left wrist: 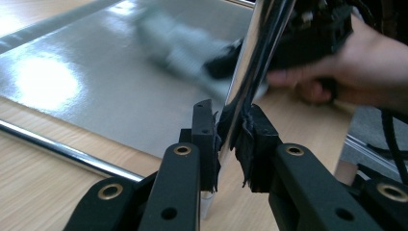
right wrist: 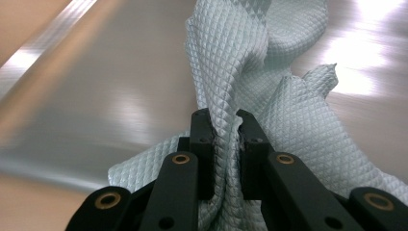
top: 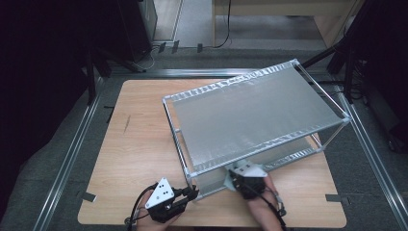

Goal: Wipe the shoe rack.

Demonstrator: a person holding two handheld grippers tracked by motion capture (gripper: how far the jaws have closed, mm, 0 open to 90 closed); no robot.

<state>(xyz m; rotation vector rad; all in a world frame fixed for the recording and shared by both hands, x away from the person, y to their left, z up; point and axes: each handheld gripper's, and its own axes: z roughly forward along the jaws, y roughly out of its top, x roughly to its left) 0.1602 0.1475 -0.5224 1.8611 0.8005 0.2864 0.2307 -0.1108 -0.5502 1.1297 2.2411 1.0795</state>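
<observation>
Wooden table (top: 134, 144) carries a two-tier metal shelf rack (top: 255, 110). Left gripper (left wrist: 230, 139) has its fingers clamped on the rack's near corner post (left wrist: 250, 62). Right gripper (right wrist: 225, 132) fingers pinch a pale quilted cloth (right wrist: 231, 57) lying on the lower shelf (right wrist: 110, 96).

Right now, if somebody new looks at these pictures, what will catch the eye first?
First the big silver rack with two shelves, covering the right half of the wooden table. Then the two hands at its near edge: the left gripper clamps the shiny corner post, and the right gripper pinches a pale quilted cloth on the lower shelf.
</observation>
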